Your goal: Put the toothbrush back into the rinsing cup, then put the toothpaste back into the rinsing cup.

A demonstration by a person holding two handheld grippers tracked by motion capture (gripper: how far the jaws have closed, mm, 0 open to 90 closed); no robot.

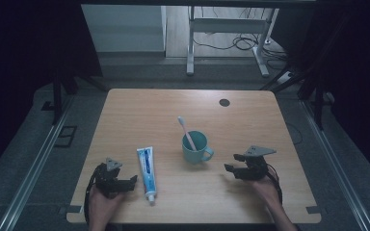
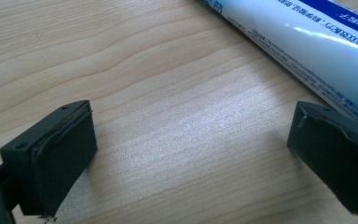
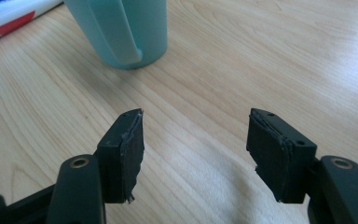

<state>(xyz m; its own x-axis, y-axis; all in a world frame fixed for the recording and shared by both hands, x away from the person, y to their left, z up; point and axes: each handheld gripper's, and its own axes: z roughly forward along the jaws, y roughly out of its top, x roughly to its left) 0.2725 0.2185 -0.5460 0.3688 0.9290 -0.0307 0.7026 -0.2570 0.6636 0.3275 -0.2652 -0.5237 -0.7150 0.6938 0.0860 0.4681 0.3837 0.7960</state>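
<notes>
Starting at the right gripper (image 1: 235, 162): its jaws are spread apart with nothing but bare wood between them, so it's released, not gripping anything. In the right gripper view (image 3: 196, 140) you can see both black pads (image 3: 129, 144) with torn edges and the table grain showing in the gap. It sits low over the table (image 1: 250, 115) at roughly 4 o'clock from the middle of the tabletop, jaws pointed toward 9 o'clock.

Just past those jaws, around 10 o'clock from the gripper, is the teal mug (image 1: 195, 148), standing upright with its handle turned toward the gripper. Near but not touching. In the right gripper view the mug (image 3: 121, 28) is up at 11 o'clock with the handle loop facing the camera. A pink toothbrush (image 1: 186, 132) stands in it, leaning toward 11 o'clock, bristle end up.

Left gripper (image 1: 125, 182) is down at about 7 o'clock on the tabletop, also released, jaws wide and empty. In the left gripper view (image 2: 191, 140) it's plain wood between the pads.

The toothpaste tube (image 1: 146, 172) lies flat just beside the left gripper, at its 3 o'clock, cap toward the person's edge. In the left gripper view the tube (image 2: 307, 51) runs across the 1 o'clock corner, right behind one pad; can't tell if they actually touch.

A dark round hole (image 1: 224, 102) sits near the far edge at 1 o'clock.
</notes>
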